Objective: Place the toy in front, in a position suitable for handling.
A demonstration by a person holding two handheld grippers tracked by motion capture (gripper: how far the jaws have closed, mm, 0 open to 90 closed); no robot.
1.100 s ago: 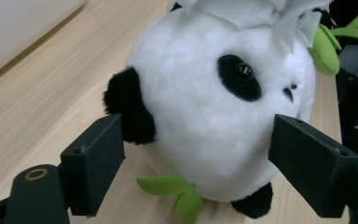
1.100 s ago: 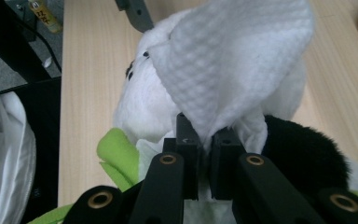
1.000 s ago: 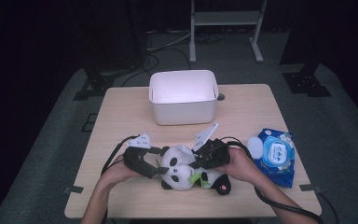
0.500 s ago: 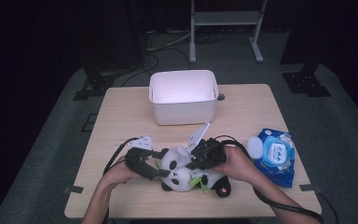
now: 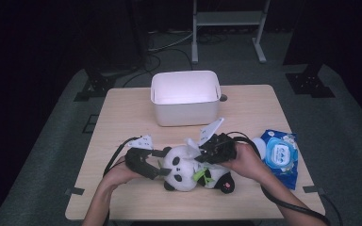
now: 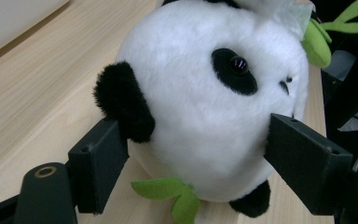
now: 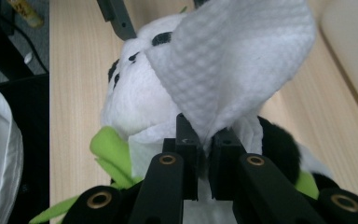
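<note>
A black-and-white panda plush [image 5: 185, 165] with green felt leaves lies on the wooden table [image 5: 122, 117], near its front edge. My left gripper [image 5: 164, 163] comes in from the left. Its jaws have just been closing and now press on both sides of the panda's head [image 6: 205, 107], one pad by the black ear and the other at the face. My right gripper [image 5: 203, 153] is over the panda's body, shut on a white wipe [image 7: 233, 65]. The wipe fans out above the jaws and lies against the plush [image 7: 130, 98].
A white open bin [image 5: 185, 101] stands at the middle back of the table. A blue pack of wipes [image 5: 278, 155] lies at the right, just beyond my right hand. Cables trail from both grippers toward the front edge.
My right gripper has lifted a little with the wipe over the panda. The left hand has kept its place at the panda's head.
</note>
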